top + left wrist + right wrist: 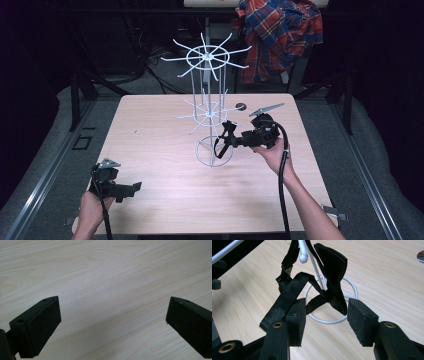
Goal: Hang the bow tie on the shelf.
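Observation:
A white wire rack (210,107) with two tiers of spokes stands on the wooden table (150,145), right of centre. A black bow tie (332,267) hangs by its strap (287,297) from a ball-tipped spoke (303,257) above the rack's base ring (353,287). My right gripper (325,312) is open, its jaws on either side of the bow tie's lower end; the left pad (297,320) touches the strap. In the high view the right gripper (232,138) points left at the rack. My left gripper (135,187) rests open near the front left corner, over bare wood (113,315).
A small dark round disc (241,106) lies on the table behind the rack, also seen at the edge of the right gripper view (420,256). A plaid shirt (280,35) hangs beyond the table's far edge. Grey mats flank the table.

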`<state>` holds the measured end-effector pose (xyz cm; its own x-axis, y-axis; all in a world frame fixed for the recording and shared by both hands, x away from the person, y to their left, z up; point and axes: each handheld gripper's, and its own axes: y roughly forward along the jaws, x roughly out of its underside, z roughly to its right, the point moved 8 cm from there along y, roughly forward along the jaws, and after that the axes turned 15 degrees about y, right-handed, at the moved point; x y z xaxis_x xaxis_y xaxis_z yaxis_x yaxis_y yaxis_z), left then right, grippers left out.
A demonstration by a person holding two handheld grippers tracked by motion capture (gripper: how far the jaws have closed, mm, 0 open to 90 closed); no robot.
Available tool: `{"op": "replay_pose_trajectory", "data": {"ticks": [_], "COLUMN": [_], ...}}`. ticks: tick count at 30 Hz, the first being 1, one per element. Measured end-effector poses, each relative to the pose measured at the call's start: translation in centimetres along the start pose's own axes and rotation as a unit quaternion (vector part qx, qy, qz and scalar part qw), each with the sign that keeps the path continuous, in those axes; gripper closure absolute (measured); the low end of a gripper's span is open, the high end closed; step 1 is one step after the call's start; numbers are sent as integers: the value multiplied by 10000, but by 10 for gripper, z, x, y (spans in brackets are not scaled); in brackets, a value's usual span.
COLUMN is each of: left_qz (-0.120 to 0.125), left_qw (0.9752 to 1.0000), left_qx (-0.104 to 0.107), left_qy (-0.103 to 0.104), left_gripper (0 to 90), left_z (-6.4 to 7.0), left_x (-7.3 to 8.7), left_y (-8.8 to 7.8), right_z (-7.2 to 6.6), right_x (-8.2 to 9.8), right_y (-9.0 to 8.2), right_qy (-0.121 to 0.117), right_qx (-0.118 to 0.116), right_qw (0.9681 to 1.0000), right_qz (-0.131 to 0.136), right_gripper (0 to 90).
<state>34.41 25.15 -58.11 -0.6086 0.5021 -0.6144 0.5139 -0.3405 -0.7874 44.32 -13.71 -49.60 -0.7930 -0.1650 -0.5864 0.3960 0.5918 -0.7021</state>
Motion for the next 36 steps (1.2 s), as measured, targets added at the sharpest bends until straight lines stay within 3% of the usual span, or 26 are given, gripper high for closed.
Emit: {"op": "replay_pose_trajectory", "data": {"ticks": [6, 15, 20, 25, 32, 36], "left_qz": [14, 48, 87, 33, -48, -104], "left_qw": [10000, 10000, 9999, 9999, 9998, 9997], "left_qx": [52, 59, 48, 89, 142, 177], "left_qy": [21, 54, 76, 66, 132, 157], "left_gripper": [0, 0, 0, 0, 0, 0], "left_z": [2, 4, 6, 6, 10, 10], "left_x": [-1, -3, -4, -3, -2, -1], "left_y": [-1, -1, -1, 0, 2, 3], "right_z": [1, -3, -4, 0, 10, 16], "right_x": [6, 26, 34, 51, 71, 90], "right_y": [-14, -32, -32, -34, -35, -33], "right_qy": [0, -167, -215, -437, -452, -544], "right_qx": [169, 304, 297, 499, 670, 762], "right_qw": [9998, 9993, 9990, 9966, 9947, 9912], "right_qz": [88, -118, -264, -493, -642, -935], "right_gripper": [453, 339, 263, 152, 126, 119]}}
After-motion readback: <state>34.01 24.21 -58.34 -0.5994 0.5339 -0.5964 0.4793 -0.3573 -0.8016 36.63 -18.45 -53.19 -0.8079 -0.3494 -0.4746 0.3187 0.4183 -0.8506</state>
